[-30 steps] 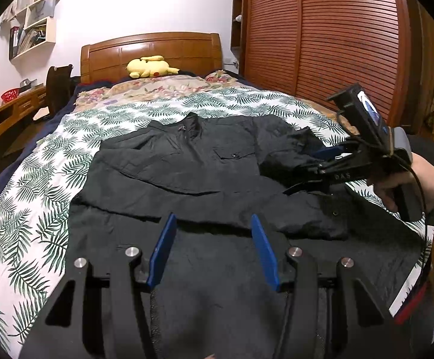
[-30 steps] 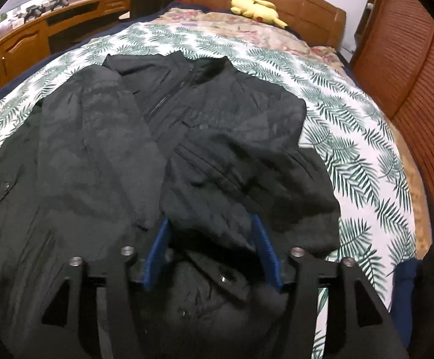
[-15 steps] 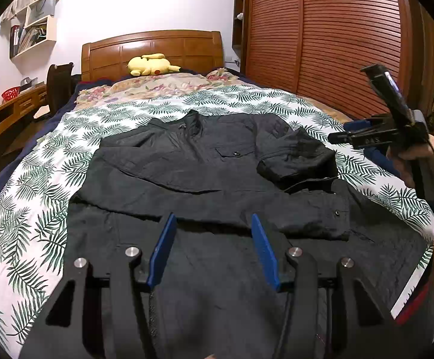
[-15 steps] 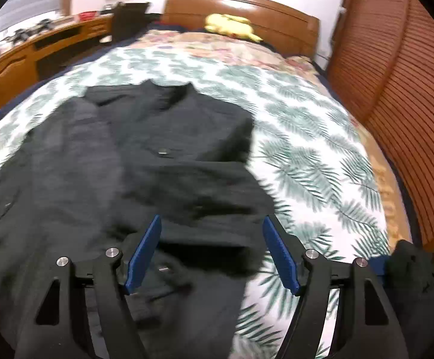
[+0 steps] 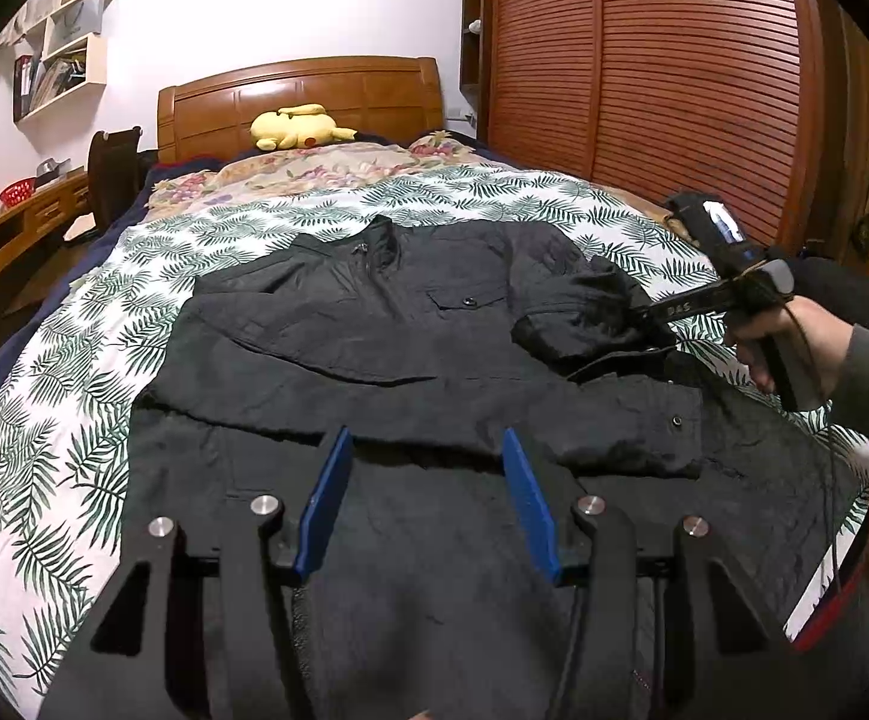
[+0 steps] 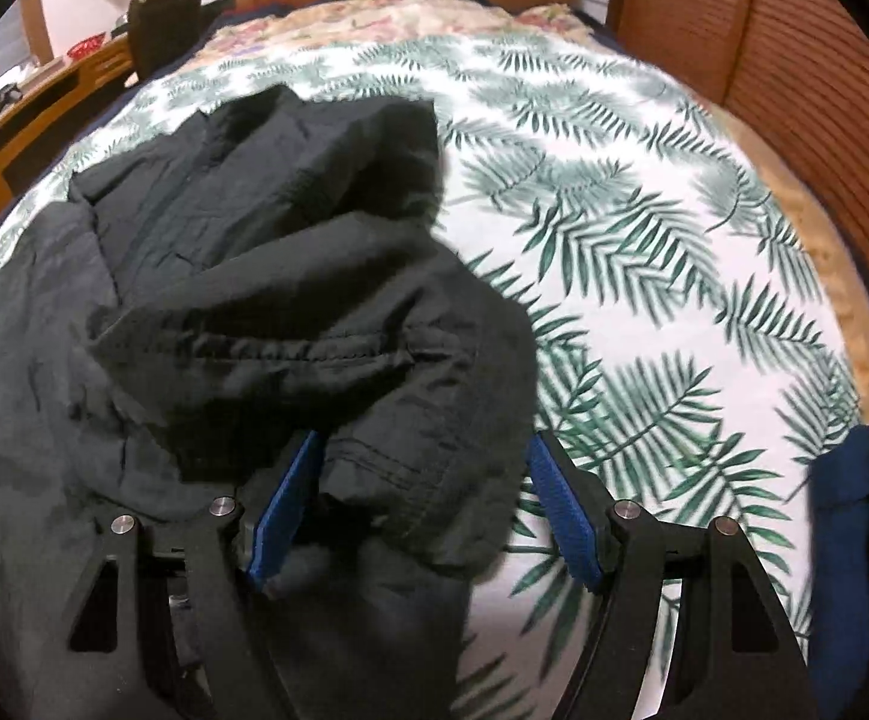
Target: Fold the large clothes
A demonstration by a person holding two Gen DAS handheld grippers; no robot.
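**Jacket on the bed, right sleeve next**

A bedroom: one bed point(image 5: 104, 396) with a leaf-print cover, one yellow plush point(image 5: 296, 126) at the headboard. One black jacket point(image 5: 410, 348) lies front-up across the near half, its left sleeve folded over the chest. The right hand-held gripper point(image 6: 422, 498) has just opened wide around the bunched right sleeve point(image 6: 338, 354), its pads not pressing it. The left hand-held gripper point(image 5: 422, 492) hovers half-open, empty, above the hem. Next, likely: pinch the sleeve and flatten it across.

Dim indoor light, fisheye bending, motion blur
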